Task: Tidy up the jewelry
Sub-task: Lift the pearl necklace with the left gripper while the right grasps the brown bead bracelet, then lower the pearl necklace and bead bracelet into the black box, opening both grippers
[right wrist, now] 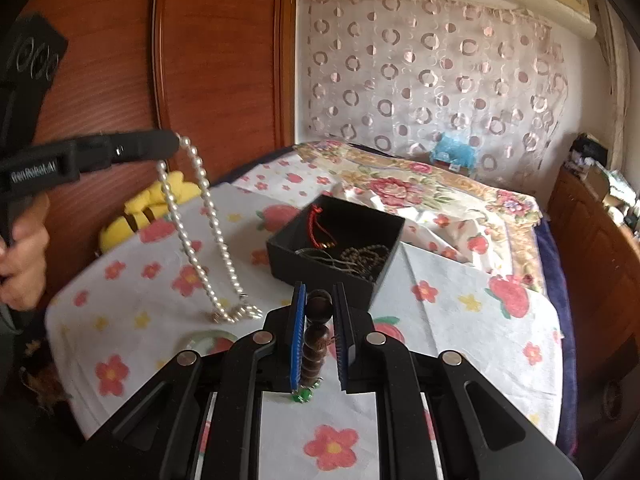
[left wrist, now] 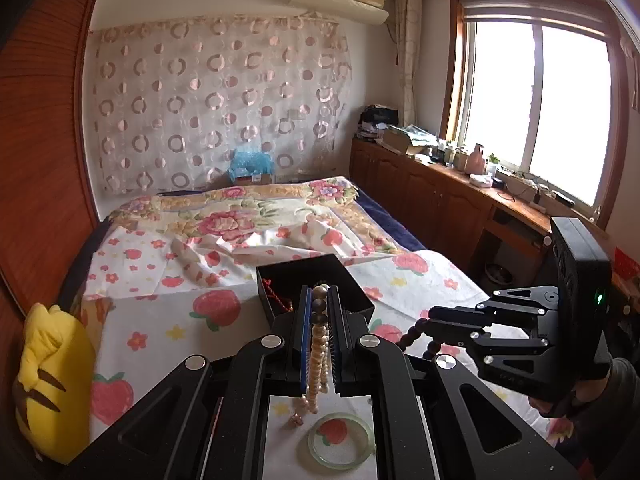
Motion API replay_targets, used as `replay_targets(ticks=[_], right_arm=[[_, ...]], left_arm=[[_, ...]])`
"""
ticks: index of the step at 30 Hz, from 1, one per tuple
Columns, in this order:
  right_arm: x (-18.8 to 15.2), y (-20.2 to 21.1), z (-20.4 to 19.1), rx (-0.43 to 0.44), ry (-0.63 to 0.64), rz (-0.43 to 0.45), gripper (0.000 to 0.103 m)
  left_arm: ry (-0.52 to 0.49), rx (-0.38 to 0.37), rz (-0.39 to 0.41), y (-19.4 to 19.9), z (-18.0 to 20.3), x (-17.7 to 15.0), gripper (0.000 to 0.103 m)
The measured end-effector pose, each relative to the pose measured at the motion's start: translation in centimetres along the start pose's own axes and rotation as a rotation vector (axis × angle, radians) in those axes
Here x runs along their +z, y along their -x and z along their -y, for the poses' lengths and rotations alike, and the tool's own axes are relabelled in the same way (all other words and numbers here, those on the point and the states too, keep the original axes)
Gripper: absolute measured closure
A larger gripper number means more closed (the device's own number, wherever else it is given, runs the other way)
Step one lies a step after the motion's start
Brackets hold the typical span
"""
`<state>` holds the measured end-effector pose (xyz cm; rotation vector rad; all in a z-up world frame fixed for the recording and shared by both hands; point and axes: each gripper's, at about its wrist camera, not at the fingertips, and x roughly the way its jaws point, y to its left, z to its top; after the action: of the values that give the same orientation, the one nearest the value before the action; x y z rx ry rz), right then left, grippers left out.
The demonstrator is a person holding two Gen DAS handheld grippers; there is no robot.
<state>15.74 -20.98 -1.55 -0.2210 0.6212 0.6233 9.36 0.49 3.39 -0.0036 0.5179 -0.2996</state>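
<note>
The long white pearl necklace (right wrist: 200, 220) pinched in the left claw (left wrist: 319, 332) dangles with its clasp end dragging the strawberry-print bed sheet (right wrist: 460, 320); it could snag or swing past the box. The right claw (right wrist: 319, 336) pinches a dark wooden bead bracelet (right wrist: 316, 344), which might slip. The open black square box (right wrist: 280, 246) nearby holds a red cord, dark beads and thin chains.
</note>
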Motion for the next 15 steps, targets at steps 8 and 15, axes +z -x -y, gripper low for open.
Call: replay_targets(ticks=[8, 15], right_arm=[[2.1, -0.2, -0.7, -0.010, 0.040, 0.020, 0.088], [3.6, -1.4, 0.5, -0.024, 0.029, 0.025, 0.088]], left_arm=[[-0.009, 0.005, 0.022, 0.2, 0.0, 1.4, 0.096], [-0.022, -0.010, 0.072, 0.6, 0.3, 4.0, 0.096]])
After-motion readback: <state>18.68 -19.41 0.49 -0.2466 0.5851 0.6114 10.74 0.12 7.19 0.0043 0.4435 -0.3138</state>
